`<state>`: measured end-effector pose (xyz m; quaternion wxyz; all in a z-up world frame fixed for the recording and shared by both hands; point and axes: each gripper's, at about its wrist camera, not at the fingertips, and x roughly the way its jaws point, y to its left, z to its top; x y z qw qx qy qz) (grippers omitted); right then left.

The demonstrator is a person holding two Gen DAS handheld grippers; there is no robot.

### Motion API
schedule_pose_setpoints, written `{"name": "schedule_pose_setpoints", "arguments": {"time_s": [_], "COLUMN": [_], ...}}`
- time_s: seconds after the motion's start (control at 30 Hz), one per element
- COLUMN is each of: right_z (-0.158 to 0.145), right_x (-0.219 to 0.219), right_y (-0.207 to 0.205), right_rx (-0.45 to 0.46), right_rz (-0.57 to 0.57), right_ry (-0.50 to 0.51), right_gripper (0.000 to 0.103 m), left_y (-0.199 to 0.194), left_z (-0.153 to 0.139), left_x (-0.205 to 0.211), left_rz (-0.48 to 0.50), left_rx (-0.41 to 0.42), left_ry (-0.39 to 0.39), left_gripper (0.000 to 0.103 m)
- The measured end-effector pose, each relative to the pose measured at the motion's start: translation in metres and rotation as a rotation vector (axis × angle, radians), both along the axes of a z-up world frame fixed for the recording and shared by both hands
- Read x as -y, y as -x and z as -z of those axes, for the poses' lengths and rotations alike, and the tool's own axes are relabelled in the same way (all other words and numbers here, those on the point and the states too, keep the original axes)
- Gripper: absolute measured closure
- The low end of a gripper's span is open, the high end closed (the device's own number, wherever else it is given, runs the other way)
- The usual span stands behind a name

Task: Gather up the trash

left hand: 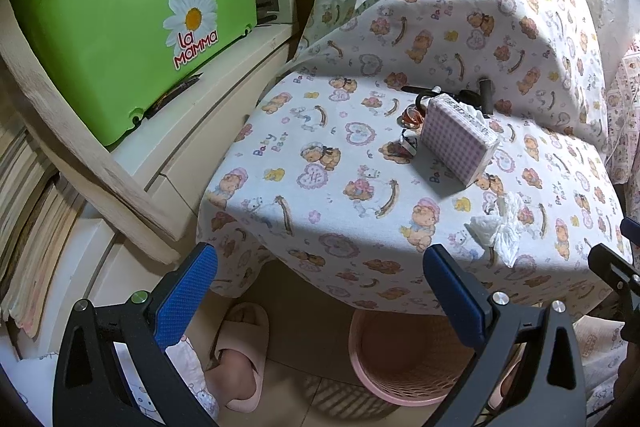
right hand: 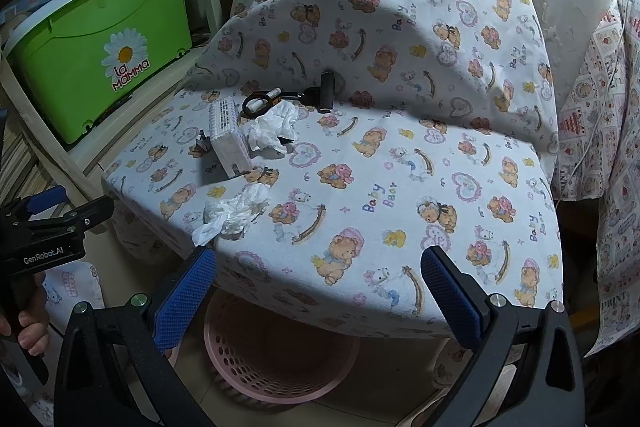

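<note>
Most of both views is filled by a table draped in a bear-printed cloth (right hand: 400, 155), which is also hung up behind the tabletop toward the top of each frame. A green storage bin (left hand: 120, 27) with a daisy label is seen on a pale shelf at the upper left of both views, and stacked books are visible at the far left edge of the left wrist view. A pink perforated basket (right hand: 276, 355) is found on the floor under the near table edge, at the lower centre of both frames; a foot in a pink slipper (left hand: 244, 355) is seen just to its left in the left wrist view. Near the middle of the tabletop a pink checked tissue pack (left hand: 458, 145) is propped up, with a black tool and small dark items behind it. One crumpled white tissue (right hand: 236, 215) is lying at the near edge of the table, lower left of centre in the right wrist view; a second crumpled tissue (right hand: 272, 127) is seen just right of the pack. The left gripper (left hand: 320, 291) is held wide open at the bottom of its frame, with nothing between its blue pads. The right gripper (right hand: 320, 287) is likewise spread wide and empty, above the table's near edge.
</note>
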<state>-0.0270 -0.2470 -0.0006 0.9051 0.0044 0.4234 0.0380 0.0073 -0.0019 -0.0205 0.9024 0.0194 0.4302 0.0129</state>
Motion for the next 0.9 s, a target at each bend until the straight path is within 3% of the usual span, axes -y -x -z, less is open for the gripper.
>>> {"name": "schedule_pose_setpoints", "arguments": {"time_s": [0.9], "right_z": [0.0036], "right_x": [0.0023], "right_y": [-0.0041], "right_rx": [-0.005], "right_rz": [0.01], "right_ry": [-0.005], "right_gripper": [0.0], "left_y": [-0.0015], "left_z": [0.004], "left_x": [-0.0022], "left_rz": [-0.01], "left_rx": [-0.003], "left_ry": [-0.009], "left_gripper": [0.002]}}
